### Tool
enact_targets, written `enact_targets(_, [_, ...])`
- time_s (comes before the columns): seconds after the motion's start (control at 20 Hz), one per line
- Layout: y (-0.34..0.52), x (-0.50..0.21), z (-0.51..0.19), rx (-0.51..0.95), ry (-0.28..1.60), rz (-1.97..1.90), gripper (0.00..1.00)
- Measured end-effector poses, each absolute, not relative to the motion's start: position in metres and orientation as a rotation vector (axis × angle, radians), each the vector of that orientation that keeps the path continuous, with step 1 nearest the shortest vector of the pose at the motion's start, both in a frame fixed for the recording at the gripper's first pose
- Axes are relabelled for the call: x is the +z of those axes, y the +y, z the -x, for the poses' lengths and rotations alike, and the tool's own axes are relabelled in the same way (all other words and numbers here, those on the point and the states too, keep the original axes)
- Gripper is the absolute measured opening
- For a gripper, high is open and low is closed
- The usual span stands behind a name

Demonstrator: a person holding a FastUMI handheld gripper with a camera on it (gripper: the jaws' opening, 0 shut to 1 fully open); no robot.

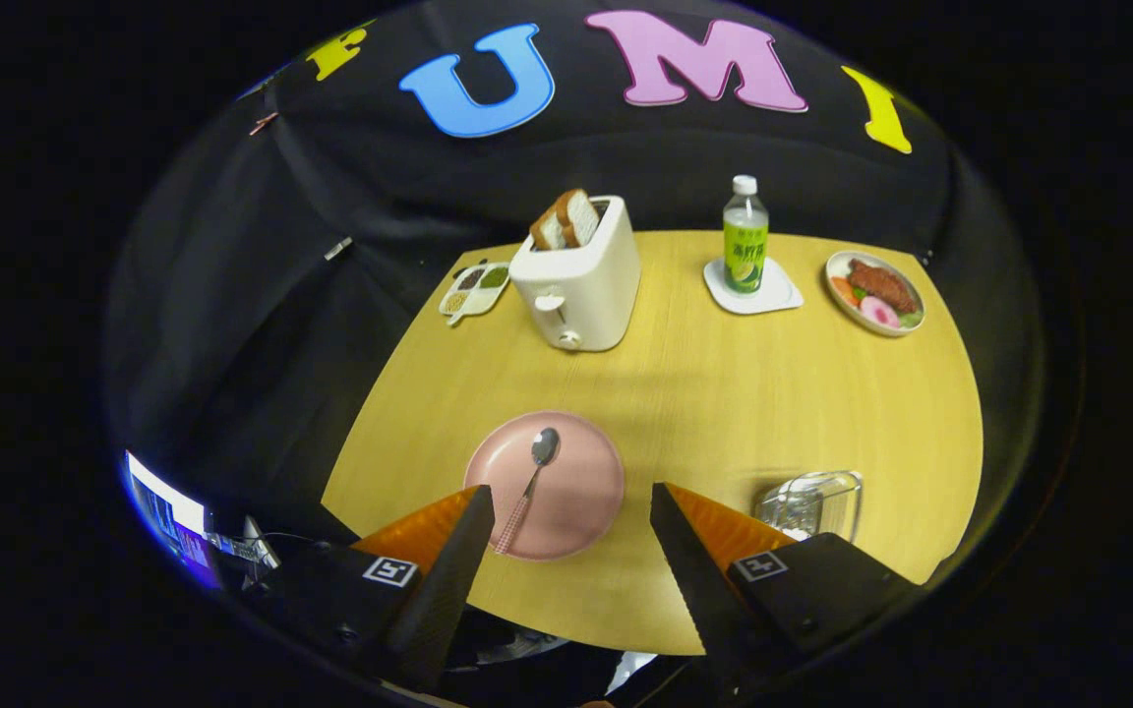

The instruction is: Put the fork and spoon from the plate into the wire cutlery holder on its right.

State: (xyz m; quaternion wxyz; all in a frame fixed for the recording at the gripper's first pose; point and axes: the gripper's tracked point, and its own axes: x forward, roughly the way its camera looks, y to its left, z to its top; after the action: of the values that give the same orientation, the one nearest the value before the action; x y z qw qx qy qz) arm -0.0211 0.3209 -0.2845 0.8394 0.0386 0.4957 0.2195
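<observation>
Hovering spread above plate (581, 511) and spoon (534, 470), hand-held gripper (571, 500); bottle (745, 239) label unreadable.

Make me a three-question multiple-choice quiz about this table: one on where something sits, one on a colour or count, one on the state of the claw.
1. Where does the spoon lie?
A. on the pink plate
B. inside the toaster
C. on the white coaster

2. How many bread slices stick up from the toaster?
A. none
B. two
C. five

3. How is the claw set?
A. shut on the spoon
B. shut on the green bottle
C. open, holding nothing

Answers:
1. A, the spoon rests across the pink plate, just ahead of the claw's fingers.
2. B, two slices stand in the slots.
3. C, the fingers stand wide apart with the plate showing between them.
</observation>
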Motion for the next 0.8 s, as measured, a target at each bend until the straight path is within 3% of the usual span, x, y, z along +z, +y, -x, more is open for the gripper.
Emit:
enact_targets(0.3, [0.381, -0.372, 0.044, 0.482, 1.176, 0.047, 1.00])
enact_targets(0.6, [0.387, -0.422, 0.040, 0.408, 1.239, 0.152, 0.99])
enact_targets(0.7, [0.388, -0.433, 0.046, 0.413, 1.268, 0.160, 0.97])
enact_targets(0.8, [0.388, -0.441, 0.049, 0.413, 1.279, 0.181, 0.87])
